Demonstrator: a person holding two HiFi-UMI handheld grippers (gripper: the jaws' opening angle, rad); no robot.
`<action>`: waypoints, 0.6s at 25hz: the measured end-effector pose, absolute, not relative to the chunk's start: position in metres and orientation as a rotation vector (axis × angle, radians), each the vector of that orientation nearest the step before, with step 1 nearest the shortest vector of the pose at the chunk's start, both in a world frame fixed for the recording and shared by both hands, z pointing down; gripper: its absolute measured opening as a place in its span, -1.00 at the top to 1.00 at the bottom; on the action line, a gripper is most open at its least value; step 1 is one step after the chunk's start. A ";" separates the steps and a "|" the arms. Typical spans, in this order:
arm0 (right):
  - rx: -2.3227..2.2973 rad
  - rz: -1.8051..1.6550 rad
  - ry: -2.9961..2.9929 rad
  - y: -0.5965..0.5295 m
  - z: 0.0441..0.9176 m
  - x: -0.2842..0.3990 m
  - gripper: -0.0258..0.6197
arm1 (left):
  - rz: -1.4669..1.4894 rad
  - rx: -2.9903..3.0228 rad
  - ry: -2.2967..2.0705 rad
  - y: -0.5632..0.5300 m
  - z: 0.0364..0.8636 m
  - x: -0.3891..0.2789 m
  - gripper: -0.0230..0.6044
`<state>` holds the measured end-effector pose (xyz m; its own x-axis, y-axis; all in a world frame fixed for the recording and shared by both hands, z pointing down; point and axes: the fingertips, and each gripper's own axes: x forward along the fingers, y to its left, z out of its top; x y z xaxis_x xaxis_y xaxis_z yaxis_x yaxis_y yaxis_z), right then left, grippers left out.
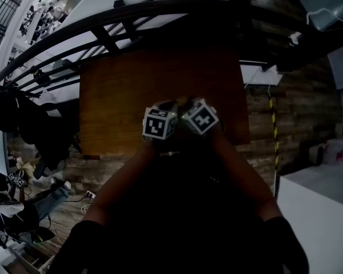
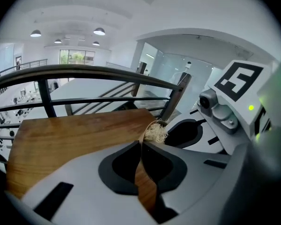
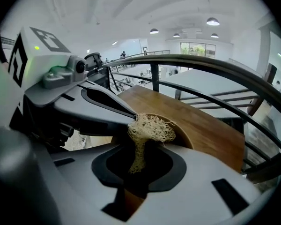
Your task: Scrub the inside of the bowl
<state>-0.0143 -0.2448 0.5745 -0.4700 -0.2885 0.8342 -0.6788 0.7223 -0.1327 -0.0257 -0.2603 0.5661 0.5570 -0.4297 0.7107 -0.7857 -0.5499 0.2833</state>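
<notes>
Left claw [image 2: 141, 146] pinched shut on bowl [image 3: 183, 136] rim. Right claw [image 3: 139, 149] grips fibre scrubber [image 3: 151, 128], apparently inside bowl, over worktop [image 2: 75, 135].

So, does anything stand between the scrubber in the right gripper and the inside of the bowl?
Nothing visible does. The scrubber, held by the right gripper, is at the bowl's open mouth. The left gripper pinches the rim beside it.

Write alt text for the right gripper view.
The right gripper is shut on a tan fibrous scrubber, its tuft at the mouth of a wooden bowl. The left gripper meets the bowl's rim from the left; a wooden table and dark railing lie beyond.
</notes>
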 end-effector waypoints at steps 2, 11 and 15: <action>0.690 0.597 -2.039 -0.236 0.576 -0.019 0.70 | 0.786 2.202 -0.981 -0.256 0.566 -0.030 0.89; 0.597 0.557 -1.880 -0.212 0.591 -0.015 0.70 | 0.762 2.265 -1.022 -0.270 0.552 -0.042 0.89; 0.725 0.410 -1.884 -0.235 0.577 -0.004 0.70 | 0.763 2.238 -1.030 -0.273 0.558 -0.056 0.88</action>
<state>-0.0035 -0.2355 0.5767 -0.2879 -0.2972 0.9104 -0.6490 0.7596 0.0427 -0.0556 -0.2733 0.5581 0.5440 -0.4824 0.6866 -0.7976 -0.5515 0.2444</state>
